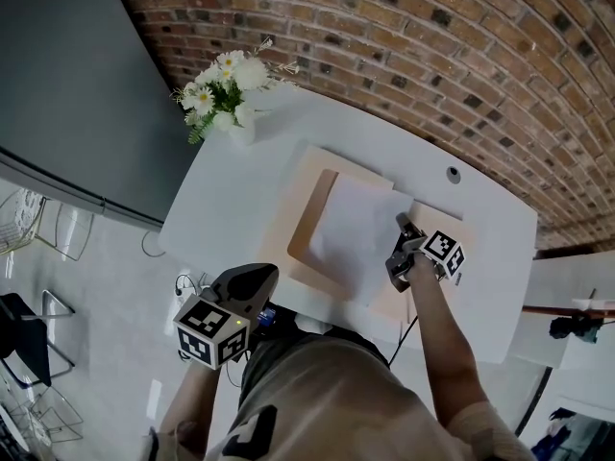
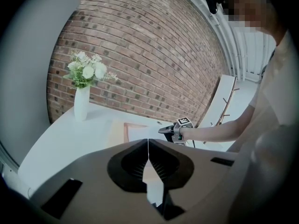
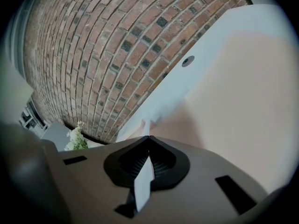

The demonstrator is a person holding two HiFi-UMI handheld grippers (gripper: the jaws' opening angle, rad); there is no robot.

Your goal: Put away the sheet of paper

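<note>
Brickwork (image 1: pixel 404 56) is curving behind the white table (image 1: pixel 231 209), and a grey panel (image 1: pixel 67 75) is standing off to its left. One vase of white flowers (image 1: pixel 233 109) is standing at the table's far left corner, well apart from the work. One round hole (image 1: pixel 453 174) is showing in the tabletop near the wall. One beige tray (image 1: pixel 300 243) is lying in the middle of the table, and a flat beige board (image 1: pixel 434 215) is lying against its right side; whether the two are joined I cannot tell. One sheet of paper (image 1: pixel 356 229) is lying across the tray's opening and reaching toward the board. The right gripper (image 1: pixel 400 248) is sitting over the board, its fingers clamped on the sheet's right edge, with a white strip of paper showing between them in the right gripper view. The left gripper (image 1: pixel 255 281) is hanging off the table's near edge, close to the person's body, its fingers pressed together and empty. That is making two grippers and one sheet.
</note>
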